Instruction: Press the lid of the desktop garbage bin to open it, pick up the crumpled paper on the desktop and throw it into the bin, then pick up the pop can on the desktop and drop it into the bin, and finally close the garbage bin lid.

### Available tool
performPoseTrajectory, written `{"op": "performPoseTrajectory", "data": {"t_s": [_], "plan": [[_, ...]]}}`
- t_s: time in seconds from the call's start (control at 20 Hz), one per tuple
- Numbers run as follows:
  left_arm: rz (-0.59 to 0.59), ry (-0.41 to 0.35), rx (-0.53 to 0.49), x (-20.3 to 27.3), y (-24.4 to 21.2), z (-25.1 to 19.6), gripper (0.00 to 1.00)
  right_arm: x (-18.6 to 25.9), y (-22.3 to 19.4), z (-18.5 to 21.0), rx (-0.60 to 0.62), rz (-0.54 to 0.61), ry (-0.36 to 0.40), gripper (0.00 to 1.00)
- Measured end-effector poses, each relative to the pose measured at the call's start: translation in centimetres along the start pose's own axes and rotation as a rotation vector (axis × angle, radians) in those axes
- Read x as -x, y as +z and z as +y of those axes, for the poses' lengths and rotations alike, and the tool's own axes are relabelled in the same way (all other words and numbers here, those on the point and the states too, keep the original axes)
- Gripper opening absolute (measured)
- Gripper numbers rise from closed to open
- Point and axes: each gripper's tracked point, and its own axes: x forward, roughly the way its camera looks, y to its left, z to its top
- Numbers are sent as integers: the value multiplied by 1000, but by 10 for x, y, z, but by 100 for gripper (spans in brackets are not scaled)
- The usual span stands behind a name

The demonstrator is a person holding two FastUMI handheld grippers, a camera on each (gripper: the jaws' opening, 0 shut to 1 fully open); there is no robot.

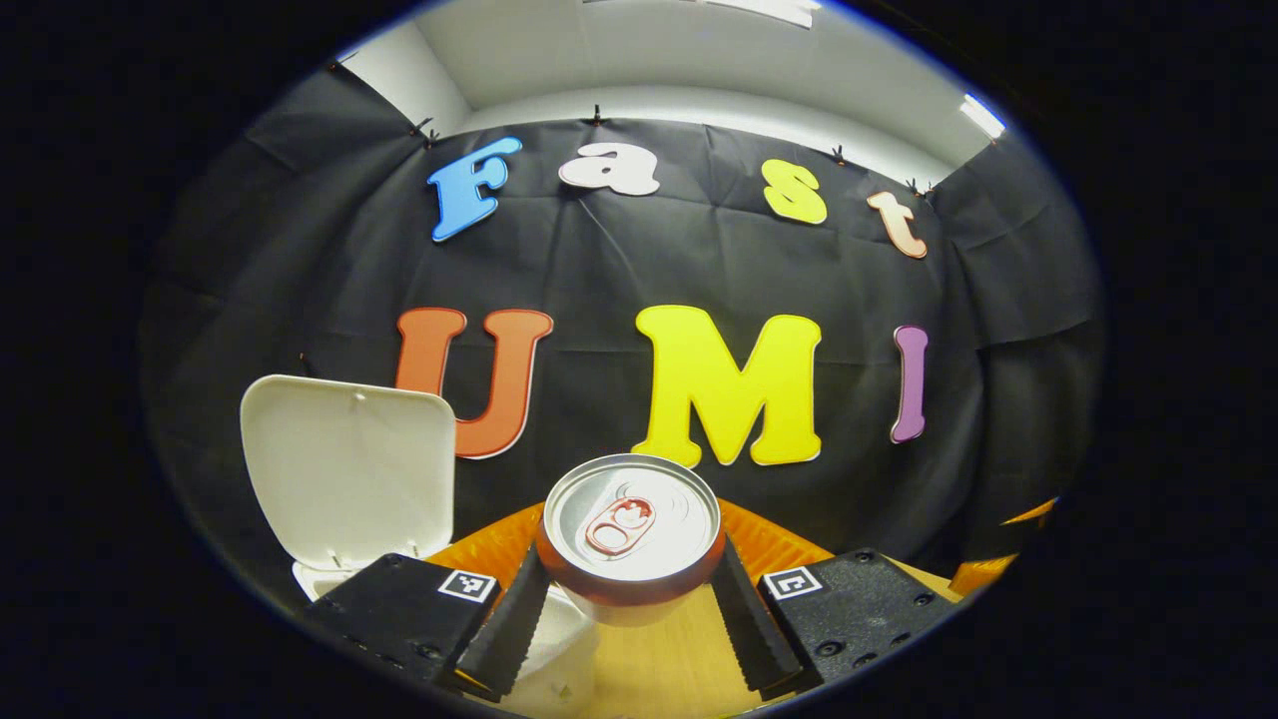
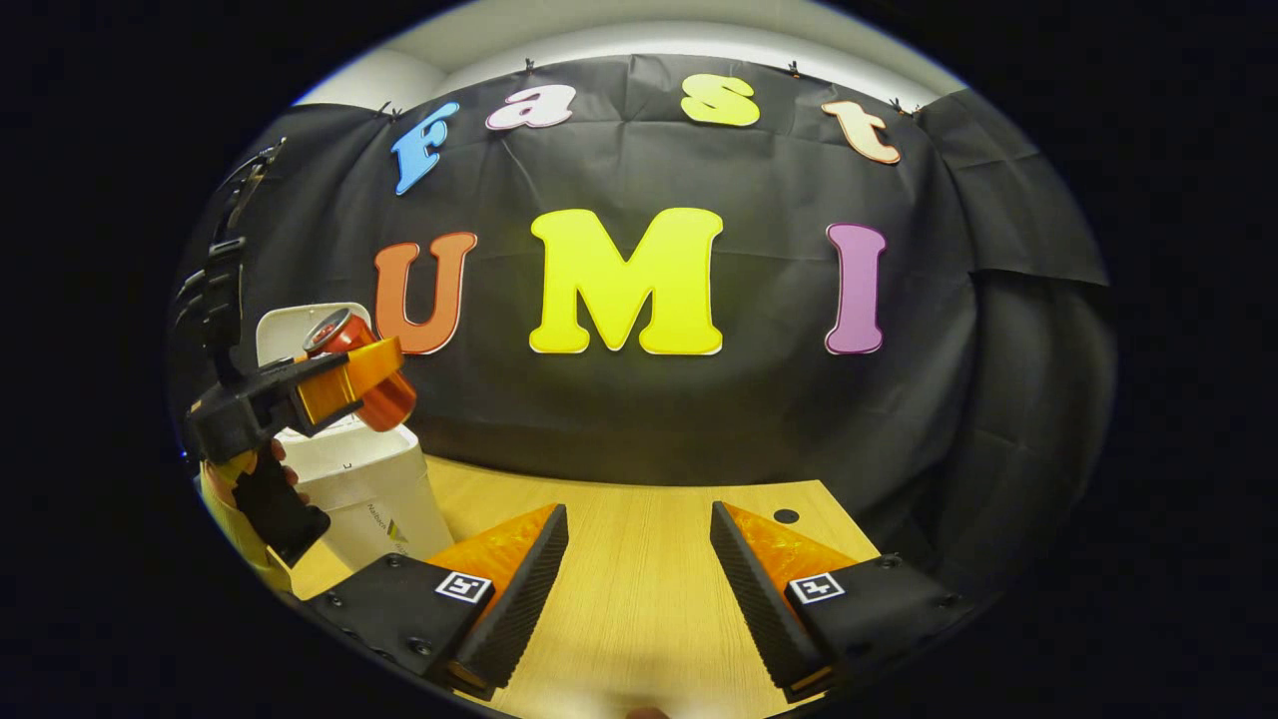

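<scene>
In the left gripper view, the white bin point(image 1: 329, 574) sits low on the left. Its lid point(image 1: 349, 469) stands up, wide open. Next to it comes the left gripper point(image 1: 629, 589), and it is squeezing the can point(image 1: 631, 534). One finger presses on the left side of the can and the other finger presses on the right side. The can sits right between the two fingers, near their tips. We look down on its shiny silver top with the red pull tab. The can is up in the air, above the wooden table point(image 1: 669, 659). It is just to the right of the open bin.

In the right gripper view, a hand point(image 2: 262, 494) on the far left holds the left gripper point(image 2: 349, 384) up high. The red can point(image 2: 364, 374) is tipped over on a slant in that gripper. It hangs right over the open top of the bin point(image 2: 369, 489), in front of the raised lid point(image 2: 290, 330).

Further right, down low, is the right gripper point(image 2: 639, 574). Its two fingers are spread far apart, with nothing between them but the bare table point(image 2: 639, 559). This gripper points flat over the table, well away from the bin and the can.
</scene>
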Motion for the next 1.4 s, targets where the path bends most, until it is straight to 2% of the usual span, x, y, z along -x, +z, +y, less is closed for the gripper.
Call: {"op": "performPoseTrajectory", "data": {"t_s": [0.05,0.2,0.25,0.3,0.35,0.4,0.55,0.6,0.65,0.7,1.0,1.4], "plan": [[-3,20,-6,1,1,8,82,0,1,1,-2,-2,2,92],[0,71,-18,5,1,31,82,0,0,7,2,0,9,92],[-1,87,-23,6,1,38,89,1,-1,9,6,2,14,92],[-2,104,-28,7,2,45,82,1,-1,12,10,2,19,92],[0,121,-37,8,2,52,89,2,-1,15,14,3,24,92],[5,141,-47,9,-1,60,82,1,-2,17,19,5,29,92],[32,193,-55,10,-9,82,82,2,-2,21,29,7,34,92],[42,208,-55,11,-12,88,89,2,-1,22,29,4,34,92],[47,224,-55,11,-13,100,82,1,-1,22,27,4,34,92],[48,231,-55,11,-14,104,82,1,-1,22,25,5,33,92],[39,231,-34,12,-7,105,87,3,-2,25,22,10,41,92],[33,158,-15,1,26,87,88,9,0,18,12,-1,37,92]]}}
